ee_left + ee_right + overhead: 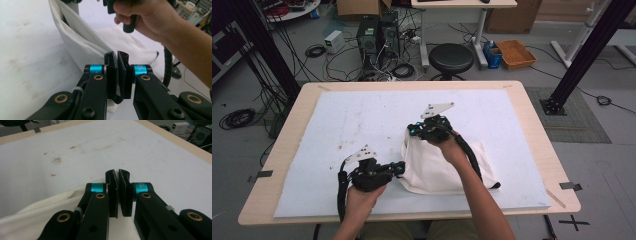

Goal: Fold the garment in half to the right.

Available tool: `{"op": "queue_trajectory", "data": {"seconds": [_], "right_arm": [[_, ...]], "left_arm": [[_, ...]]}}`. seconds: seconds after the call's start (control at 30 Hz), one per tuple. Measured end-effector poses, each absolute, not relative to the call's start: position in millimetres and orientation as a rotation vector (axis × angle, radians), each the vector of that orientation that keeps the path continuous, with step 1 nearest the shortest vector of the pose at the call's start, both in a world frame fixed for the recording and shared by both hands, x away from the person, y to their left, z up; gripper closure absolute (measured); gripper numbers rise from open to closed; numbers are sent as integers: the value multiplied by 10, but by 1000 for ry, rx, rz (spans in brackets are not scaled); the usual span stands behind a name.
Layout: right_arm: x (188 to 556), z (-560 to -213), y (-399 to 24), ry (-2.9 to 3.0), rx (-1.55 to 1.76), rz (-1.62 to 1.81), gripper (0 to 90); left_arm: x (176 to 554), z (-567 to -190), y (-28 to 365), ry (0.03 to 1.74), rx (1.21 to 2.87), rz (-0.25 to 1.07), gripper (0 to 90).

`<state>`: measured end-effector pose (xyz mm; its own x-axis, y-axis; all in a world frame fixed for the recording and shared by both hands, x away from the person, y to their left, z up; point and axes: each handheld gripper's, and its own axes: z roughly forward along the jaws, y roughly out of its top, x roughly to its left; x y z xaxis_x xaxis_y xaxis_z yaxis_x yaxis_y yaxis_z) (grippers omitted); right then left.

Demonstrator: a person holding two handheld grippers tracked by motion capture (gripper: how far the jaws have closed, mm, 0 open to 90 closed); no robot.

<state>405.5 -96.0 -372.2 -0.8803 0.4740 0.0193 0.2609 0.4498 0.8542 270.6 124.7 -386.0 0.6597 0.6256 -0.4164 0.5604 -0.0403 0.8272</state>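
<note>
White cloth bag lifted at two edges off the white mat, left gripper clamped on its near-left edge, right gripper pinching its far corner, wooden table beneath, black stool beyond.

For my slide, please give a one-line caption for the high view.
Two hand-held black tongs, left and right, shut on a white cloth bag over a white foam mat.
</note>
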Motion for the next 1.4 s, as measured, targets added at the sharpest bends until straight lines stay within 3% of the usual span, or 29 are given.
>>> {"op": "queue_trajectory", "data": {"seconds": [0.47,0.97,1.23,1.3,1.4], "right_arm": [[4008,-3872,-1921,2371,857,1373,870],[3982,-4036,-2493,2337,986,1251,870],[4001,-4045,-2606,2298,1041,1180,847],[3996,-4040,-2635,2260,1094,1141,763],[3954,-4032,-2725,2208,1157,1131,644]], "left_arm": [[2998,-3880,367,864,1765,-24,861],[3219,-4004,-359,859,1827,-147,860],[3316,-4086,-638,854,1850,-115,855],[3341,-4100,-659,848,1832,-119,821],[3372,-4034,-545,858,1800,-64,619]]}}
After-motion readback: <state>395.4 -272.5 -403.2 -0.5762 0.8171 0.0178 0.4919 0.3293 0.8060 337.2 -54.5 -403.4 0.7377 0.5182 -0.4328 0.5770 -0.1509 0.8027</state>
